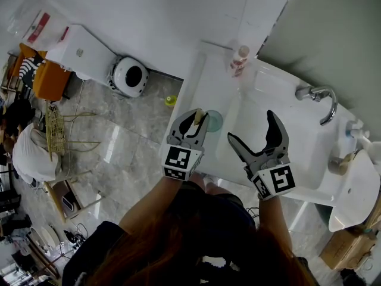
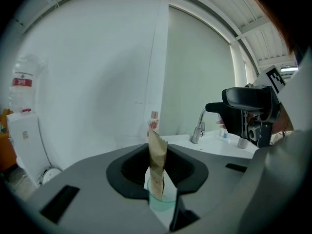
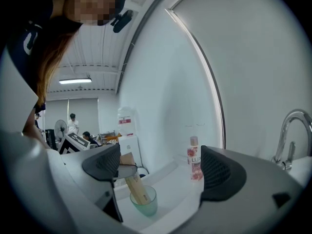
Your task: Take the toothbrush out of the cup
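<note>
**Left gripper**: nearest item, directly above the cup. Its fingers pinch the upper end of the toothbrush.

**Toothbrush:** in a brown paper wrap. Its lower end stands inside the cup and leans a little.

**Cup:** pale green and translucent, standing on the white counter.

**Right gripper**: right of the cup, over the basin. Its fingers are spread wide with nothing between them.

**Bottle**: beyond the cup, on the same counter.

**Faucet**: far right of the cup.

**Step in hand:** the grip looks made, but the toothbrush is not yet out.

**Next move:** probably a lift along the toothbrush's lean until its end clears the rim. The pinch should stay firm, because nothing holds the cup and it could drag or tip.
</note>
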